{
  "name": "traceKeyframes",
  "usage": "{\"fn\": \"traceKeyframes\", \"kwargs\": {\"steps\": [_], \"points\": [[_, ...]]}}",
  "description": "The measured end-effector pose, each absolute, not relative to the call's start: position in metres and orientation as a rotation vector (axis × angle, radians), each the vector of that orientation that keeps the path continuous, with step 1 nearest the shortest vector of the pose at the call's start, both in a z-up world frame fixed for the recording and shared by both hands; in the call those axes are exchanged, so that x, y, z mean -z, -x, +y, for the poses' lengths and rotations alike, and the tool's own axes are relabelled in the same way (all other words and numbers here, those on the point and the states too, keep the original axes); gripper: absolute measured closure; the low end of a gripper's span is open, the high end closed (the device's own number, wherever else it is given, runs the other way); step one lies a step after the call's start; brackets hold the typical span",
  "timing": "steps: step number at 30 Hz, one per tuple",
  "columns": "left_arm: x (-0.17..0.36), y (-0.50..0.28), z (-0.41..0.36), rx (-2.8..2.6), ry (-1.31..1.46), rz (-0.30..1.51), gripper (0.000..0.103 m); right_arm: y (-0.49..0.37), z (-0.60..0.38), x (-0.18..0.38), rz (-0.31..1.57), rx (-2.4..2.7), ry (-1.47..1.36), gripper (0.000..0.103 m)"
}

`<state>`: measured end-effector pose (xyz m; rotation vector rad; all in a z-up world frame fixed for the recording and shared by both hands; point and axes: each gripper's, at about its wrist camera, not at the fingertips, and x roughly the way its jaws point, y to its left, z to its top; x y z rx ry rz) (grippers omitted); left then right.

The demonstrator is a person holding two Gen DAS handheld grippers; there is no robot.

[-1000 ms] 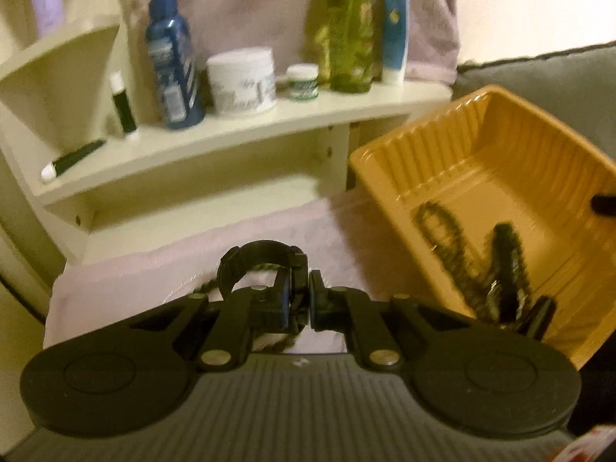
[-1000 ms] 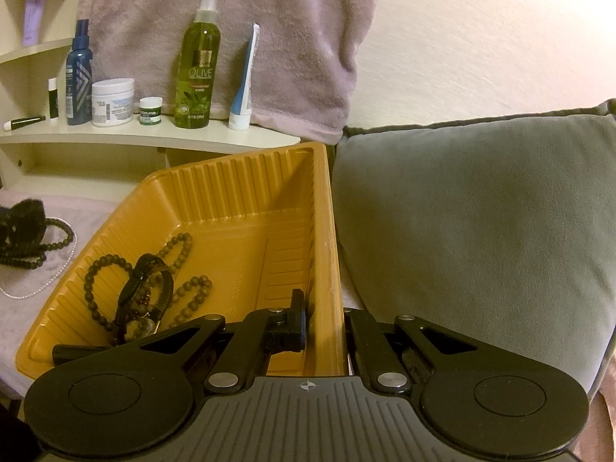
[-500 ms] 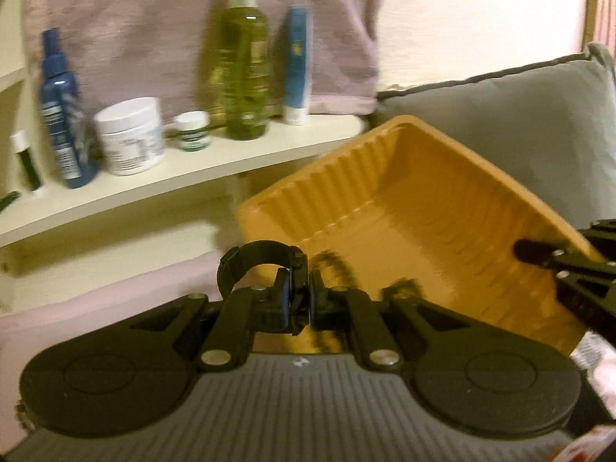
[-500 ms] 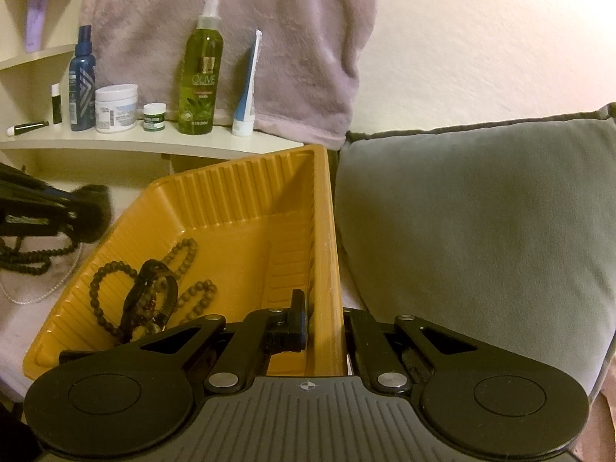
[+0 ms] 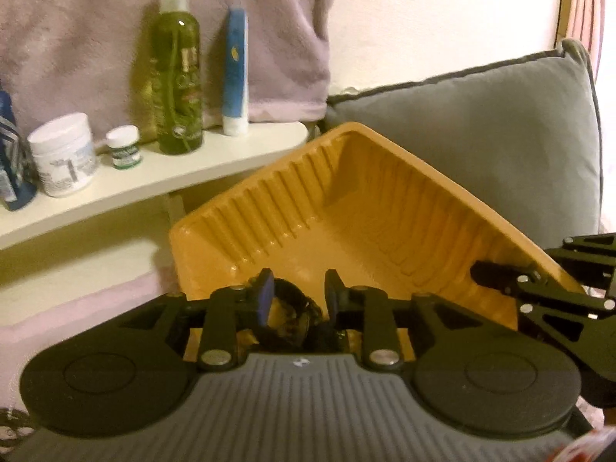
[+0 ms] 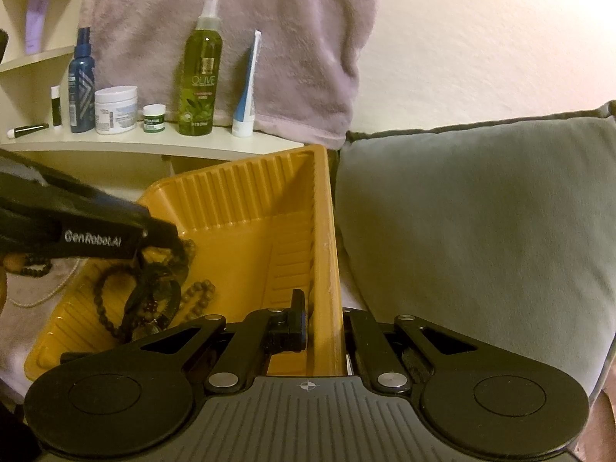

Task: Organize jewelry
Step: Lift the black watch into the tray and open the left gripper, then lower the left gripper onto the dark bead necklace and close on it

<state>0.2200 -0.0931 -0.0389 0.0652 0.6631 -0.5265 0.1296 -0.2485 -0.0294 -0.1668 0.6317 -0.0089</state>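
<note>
Blue bottle (image 5: pixel 9 161) cut by left edge, beaded necklace (image 6: pixel 29 265) half behind left gripper (image 6: pixel 161 238)

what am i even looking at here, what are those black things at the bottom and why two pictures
Each picture comes from a camera mounted on a hand-held gripper, looking out along its two fingers; a person holds one in each hand. The left gripper is open over a yellow tray, with a black bracelet between its fingers. The right gripper pinches the tray's side wall. Beaded jewelry lies inside the tray. More beads wait on the pink cloth. Behind are a shelf of toiletries and a grey cushion.
</note>
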Motion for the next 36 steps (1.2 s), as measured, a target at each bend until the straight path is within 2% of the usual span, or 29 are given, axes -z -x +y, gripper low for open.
{"fn": "traceKeyframes", "kwargs": {"steps": [23,28,36], "points": [[0.042,-0.212,-0.046,0.396,-0.073,0.676,0.077,-0.130,-0.248,0.030,0.630,0.007,0.175,0.099],[0.043,-0.201,-0.029,0.341,-0.085,0.655,0.070,-0.128,-0.248,0.030,0.631,0.007,0.178,0.099],[0.059,-0.175,0.016,0.217,-0.095,0.679,0.066,-0.128,-0.249,0.031,0.633,0.005,0.180,0.099]]}}
